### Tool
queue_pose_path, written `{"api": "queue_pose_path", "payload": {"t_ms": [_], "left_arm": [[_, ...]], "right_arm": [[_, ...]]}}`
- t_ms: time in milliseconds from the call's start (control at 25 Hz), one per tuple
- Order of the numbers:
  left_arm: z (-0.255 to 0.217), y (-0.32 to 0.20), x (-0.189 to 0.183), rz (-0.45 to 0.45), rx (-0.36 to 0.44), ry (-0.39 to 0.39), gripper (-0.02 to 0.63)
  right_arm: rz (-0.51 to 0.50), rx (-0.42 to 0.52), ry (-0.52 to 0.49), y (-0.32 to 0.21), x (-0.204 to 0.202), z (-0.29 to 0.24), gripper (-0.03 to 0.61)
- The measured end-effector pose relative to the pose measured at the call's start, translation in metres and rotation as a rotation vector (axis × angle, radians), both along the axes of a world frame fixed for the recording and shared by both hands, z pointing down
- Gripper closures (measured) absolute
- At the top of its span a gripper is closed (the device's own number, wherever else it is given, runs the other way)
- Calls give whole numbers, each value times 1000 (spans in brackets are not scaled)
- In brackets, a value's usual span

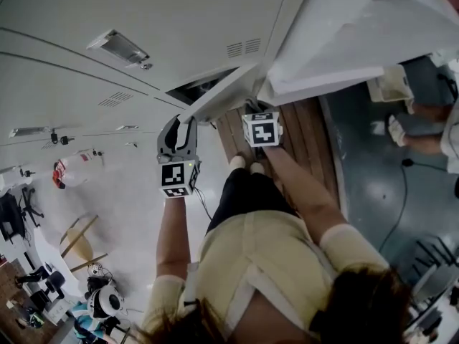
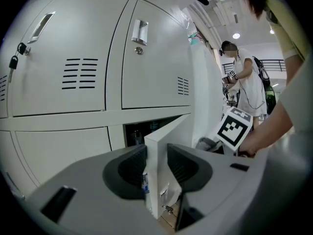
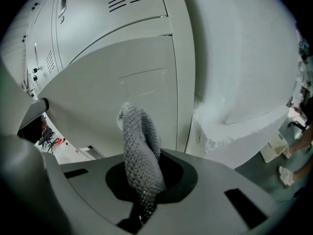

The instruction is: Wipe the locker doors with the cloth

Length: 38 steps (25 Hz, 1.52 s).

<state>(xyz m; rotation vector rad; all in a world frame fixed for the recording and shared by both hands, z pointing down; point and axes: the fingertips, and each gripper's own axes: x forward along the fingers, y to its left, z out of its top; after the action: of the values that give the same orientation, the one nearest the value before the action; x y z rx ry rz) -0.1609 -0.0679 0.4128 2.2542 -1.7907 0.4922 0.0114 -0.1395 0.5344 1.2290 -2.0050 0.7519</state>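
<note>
An open pale-grey locker door swings out from the bank of lockers. My left gripper is shut on the door's free edge; in the left gripper view the door's edge sits clamped between both dark pads of that gripper. My right gripper, under its marker cube, is just right of the door. In the right gripper view that gripper is shut on a grey waffle-weave cloth, which stands up close in front of the door's face. Whether the cloth touches the door I cannot tell.
Closed lockers with vents, handles and a key fill the wall. A large white block stands right of the open door, above a wooden floor strip. Another person stands further off, and feet show on the right.
</note>
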Motion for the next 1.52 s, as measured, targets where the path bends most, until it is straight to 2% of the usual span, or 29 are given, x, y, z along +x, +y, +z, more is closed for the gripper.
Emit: {"api": "queue_pose_path", "payload": {"t_ms": [240,800,1000,1280,1520], "left_arm": [[3,0,2,12,7,-16,492],[4,3,4,13,-13,-15,492],[3,7,7,17,-26,-1,492],[-14,16,7,8,-1,26,492],[-29,31,-1,-49,0,71,492]], "right_arm": [[-19,3,9,9,7,-24,566],[-77,111,-8,13,18,-66,566],[-107,147,-8,17,19,-87,566],[-144,176,-34,26,12,-107,566],[-170,204,-34,35,12,-115,566]]}}
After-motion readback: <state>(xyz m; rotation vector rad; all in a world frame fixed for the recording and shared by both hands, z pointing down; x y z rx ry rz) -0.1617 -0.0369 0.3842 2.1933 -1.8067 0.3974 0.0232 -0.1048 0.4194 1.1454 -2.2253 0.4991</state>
